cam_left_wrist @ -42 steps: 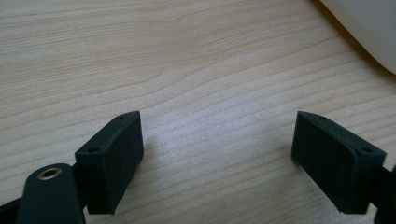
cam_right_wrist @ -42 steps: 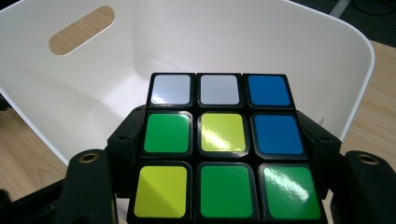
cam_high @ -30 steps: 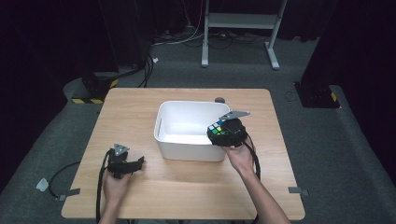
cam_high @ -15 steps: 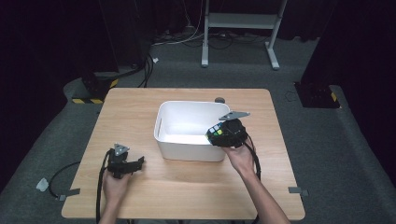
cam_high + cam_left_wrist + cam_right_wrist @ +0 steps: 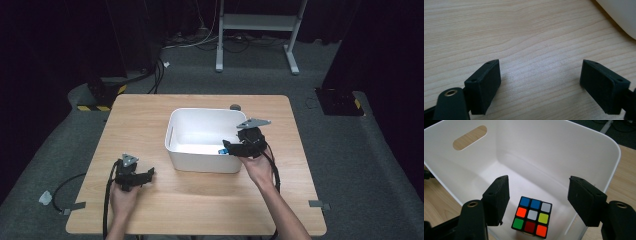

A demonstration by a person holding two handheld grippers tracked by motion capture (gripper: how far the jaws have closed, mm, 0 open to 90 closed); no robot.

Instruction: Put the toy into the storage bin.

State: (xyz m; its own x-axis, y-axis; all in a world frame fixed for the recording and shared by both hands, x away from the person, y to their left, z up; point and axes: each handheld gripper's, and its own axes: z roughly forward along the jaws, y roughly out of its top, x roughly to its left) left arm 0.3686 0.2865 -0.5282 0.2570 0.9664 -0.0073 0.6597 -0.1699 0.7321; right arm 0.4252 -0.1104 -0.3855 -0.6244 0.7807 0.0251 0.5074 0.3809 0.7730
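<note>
Inside bin (image 5: 564, 147): cube (image 5: 532, 216) now on floor, released.
right gripper (image 5: 539, 202): jaws apart, above cube.
left gripper (image 5: 541, 87): jaws apart, empty, beside bin.

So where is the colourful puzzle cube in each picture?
High view: the cube is a small blue speck inside the white bin, near its right front corner, just left of the right claw.
Left gripper view: the cube is not in this picture; a corner of the bin is at the top right.
Right gripper view: the cube sits low in the middle on the bin floor, below the open jaws.
Shared landmark: the white bin.
</note>
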